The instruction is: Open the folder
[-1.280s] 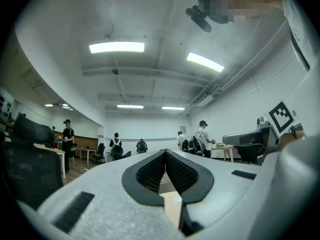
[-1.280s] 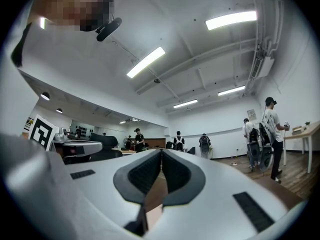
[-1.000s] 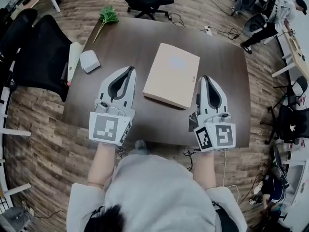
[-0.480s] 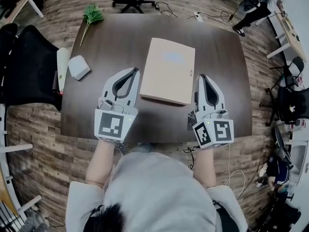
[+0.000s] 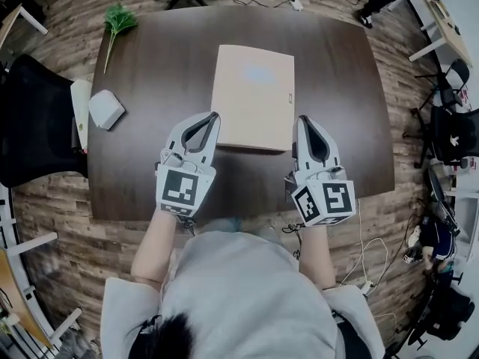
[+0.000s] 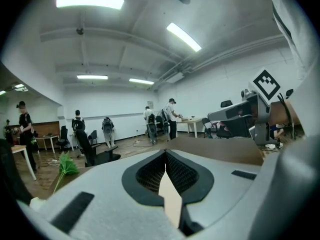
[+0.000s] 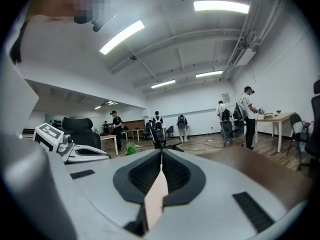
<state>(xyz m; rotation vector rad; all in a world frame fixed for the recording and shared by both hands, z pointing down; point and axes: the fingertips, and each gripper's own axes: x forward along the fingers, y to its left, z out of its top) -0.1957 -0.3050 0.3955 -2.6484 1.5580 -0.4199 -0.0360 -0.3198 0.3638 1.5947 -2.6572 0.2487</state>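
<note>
A closed tan folder (image 5: 253, 96) lies flat in the middle of the dark brown table (image 5: 165, 66). My left gripper (image 5: 214, 116) is shut and empty, its tip just off the folder's near left corner. Just as empty, my shut right gripper (image 5: 301, 119) has its tip beside the near right corner. In the left gripper view the jaws (image 6: 164, 153) meet at a seam, and the folder (image 6: 220, 150) shows low at the right. The right gripper view shows its jaws (image 7: 161, 154) closed, with the left gripper (image 7: 70, 151) off to the side.
A small white box (image 5: 106, 109) and a white strip (image 5: 78, 111) sit at the table's left edge, a green plant sprig (image 5: 117, 19) at the far left corner. A black chair (image 5: 34, 118) stands left of the table. Several people stand far off in the room.
Both grippers have come down towards the table and now point more level, flanking the folder's near corners. Both stay shut. The folder has not moved on the table.
</note>
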